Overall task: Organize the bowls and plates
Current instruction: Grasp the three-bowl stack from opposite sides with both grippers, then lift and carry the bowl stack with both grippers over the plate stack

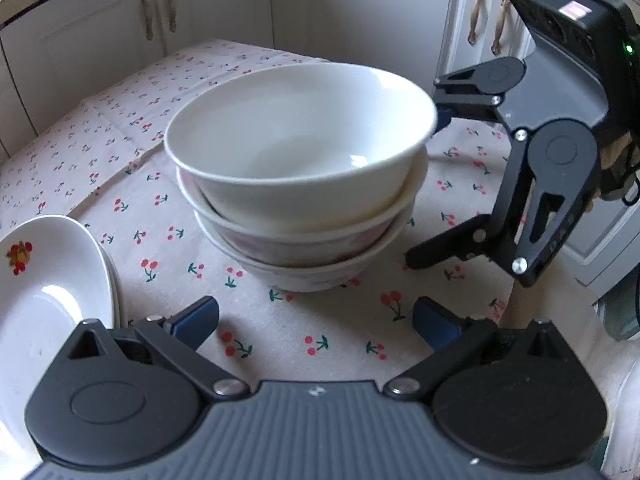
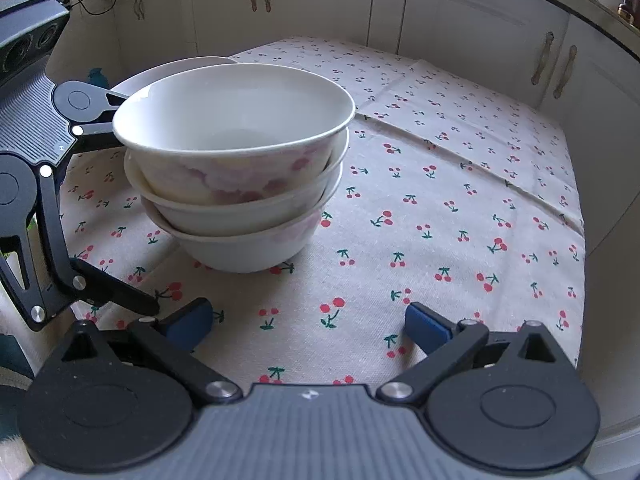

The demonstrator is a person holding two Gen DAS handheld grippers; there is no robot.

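Observation:
Three white bowls with faint pink flowers are nested in a stack [image 1: 300, 184] [image 2: 236, 168] on the cherry-print tablecloth; the top bowl sits slightly tilted. My left gripper [image 1: 316, 320] is open just in front of the stack, holding nothing. My right gripper [image 2: 308, 324] is open too, a little short of the stack. In the left wrist view the right gripper [image 1: 424, 188] stands to the right of the bowls, its fingers spread wide. A stack of white plates [image 1: 48, 280] with a fruit motif lies at the left; its rim [image 2: 176, 68] peeks out behind the bowls.
The tablecloth [image 2: 440, 208] covers the table and has a raised fold line across its far part. White cabinet doors with brass handles [image 1: 148, 12] [image 2: 556, 64] surround the table on the far sides. The left gripper body [image 2: 36, 120] fills the left edge.

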